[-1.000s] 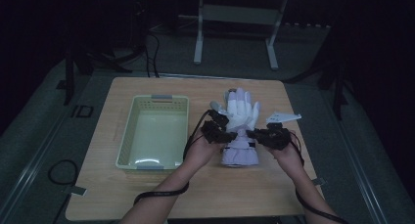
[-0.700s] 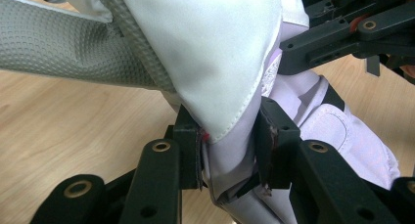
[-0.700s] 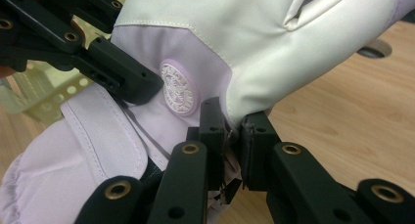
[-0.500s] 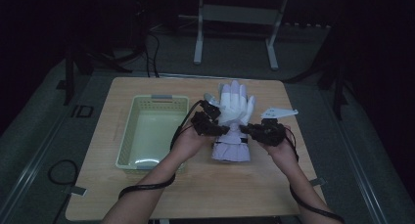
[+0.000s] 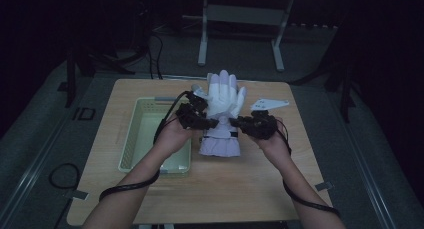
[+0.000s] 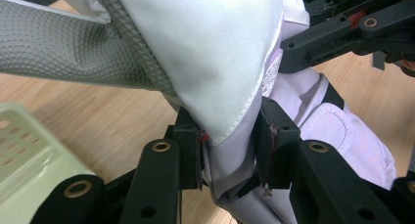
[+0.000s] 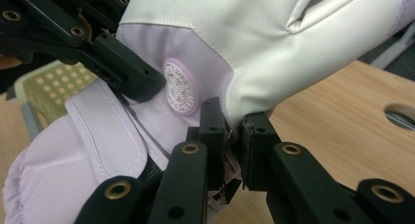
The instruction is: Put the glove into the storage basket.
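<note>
A white and pale lilac ski glove [image 5: 223, 109] hangs above the wooden table [image 5: 260, 189], fingers pointing away from the person and cuff toward them. My left gripper [image 5: 212, 123] is shut on the glove's left edge near the wrist; in the left gripper view its jaws pinch the lilac fabric [image 6: 230, 150] under the white panel. My right gripper [image 5: 235, 122] is shut on the glove's right edge; in the right gripper view the pads clamp the seam [image 7: 234, 128] below the round logo patch [image 7: 180, 89]. The glove's grey textured thumb [image 6: 63, 53] sticks out to the left.
A pale green perforated basket [image 5: 145, 139] stands on the table left of the glove. A grey three-cornered plate [image 5: 270, 104] sits on the right gripper. Cables trail from both grippers off the front edge. Metal stand legs [image 5: 240, 19] rise behind the table.
Both grippers have lifted the glove off the table and carried it away from the person, toward the far edge. Both grips are unchanged.
</note>
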